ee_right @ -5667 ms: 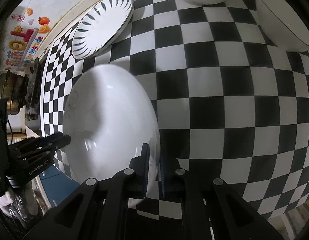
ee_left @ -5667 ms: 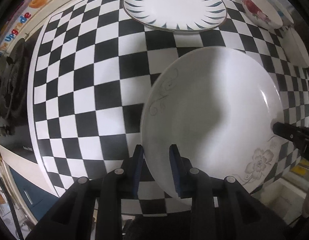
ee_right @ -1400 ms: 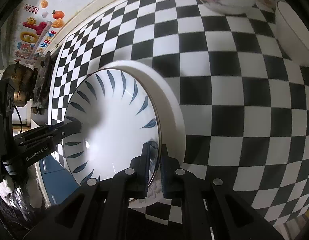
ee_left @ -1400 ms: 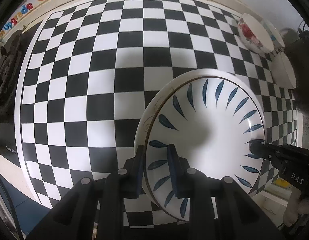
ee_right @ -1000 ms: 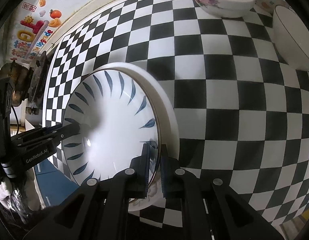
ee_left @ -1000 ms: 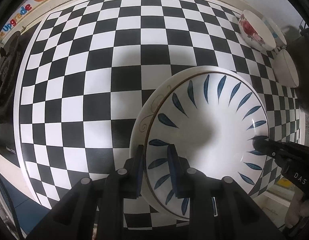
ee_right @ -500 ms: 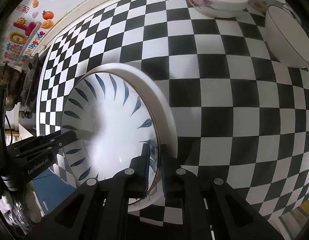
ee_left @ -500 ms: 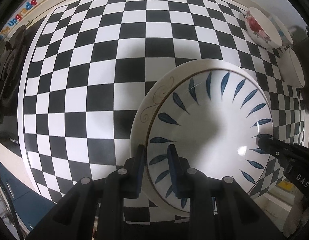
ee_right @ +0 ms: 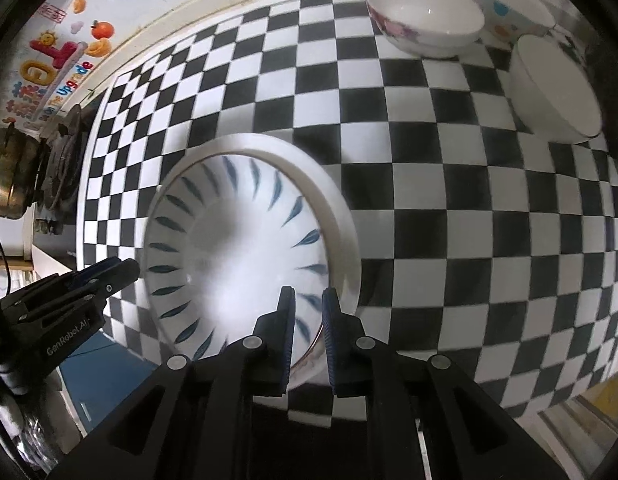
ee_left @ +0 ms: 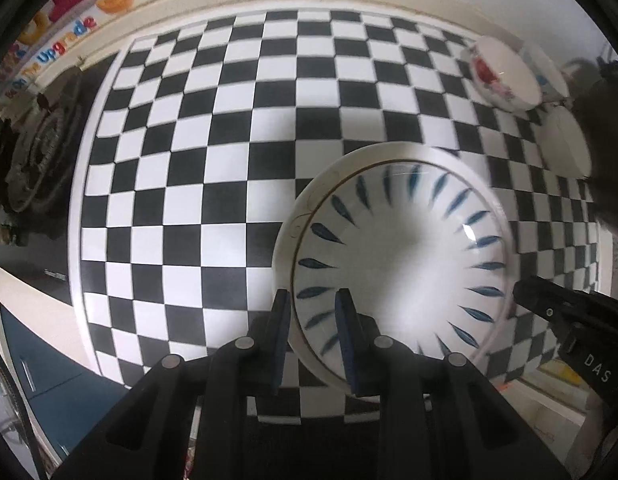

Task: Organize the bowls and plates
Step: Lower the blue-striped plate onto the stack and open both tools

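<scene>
The left gripper (ee_left: 313, 336) straddles the near rim of the blue-leaf plate (ee_left: 401, 260), its jaws a little apart and not pressing on it. The right gripper's (ee_right: 308, 320) jaws have just been opening around the opposite rim. That plate sits stacked on a wider white plate (ee_right: 337, 216) on the checkered cloth (ee_left: 213, 152). Farther back stand a flowered bowl (ee_right: 425, 24) and a plain white bowl (ee_right: 553, 88).
</scene>
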### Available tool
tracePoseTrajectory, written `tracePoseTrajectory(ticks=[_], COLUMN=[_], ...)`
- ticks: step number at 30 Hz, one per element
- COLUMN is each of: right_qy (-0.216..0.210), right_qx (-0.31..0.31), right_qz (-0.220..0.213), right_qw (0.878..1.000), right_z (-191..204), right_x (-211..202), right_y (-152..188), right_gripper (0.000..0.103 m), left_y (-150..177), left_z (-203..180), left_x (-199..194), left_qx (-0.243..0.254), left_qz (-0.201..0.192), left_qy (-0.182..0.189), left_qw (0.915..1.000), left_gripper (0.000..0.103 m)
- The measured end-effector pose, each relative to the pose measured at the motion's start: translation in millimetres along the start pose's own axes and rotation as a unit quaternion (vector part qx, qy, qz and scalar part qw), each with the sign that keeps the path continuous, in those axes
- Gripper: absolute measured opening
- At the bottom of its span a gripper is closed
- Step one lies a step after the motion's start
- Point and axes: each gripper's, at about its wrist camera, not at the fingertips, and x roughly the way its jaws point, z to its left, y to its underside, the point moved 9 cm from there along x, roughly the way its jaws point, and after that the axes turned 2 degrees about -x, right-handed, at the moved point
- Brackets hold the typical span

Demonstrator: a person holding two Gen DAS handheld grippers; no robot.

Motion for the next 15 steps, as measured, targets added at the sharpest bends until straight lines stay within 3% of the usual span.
tracePoseTrajectory(ticks=[4,8,15], right_qy=[0.007,0.01,0.007], right_qx=[0.002,0.002,0.004], right_qz=[-0.016,-0.039,-0.064], right_qw=[1.0,0.999,0.998], right_z=[7,10,15], right_x=[-29,-64,-111], right_y=[7,17,34], right_gripper=[0.016,0.026,0.026], left_y=[7,16,24], left_z=[-5,-7,-10], left_x=[-33,-65,-100], left_qx=[0.008,0.009,0.021], left_qz=[-0.021,-0.032,-0.046], left_qy=[0.001,0.008,0.019], left_qw=[0.9998,0.9994,0.9986], left_gripper=[0.021,0.021,0.021])
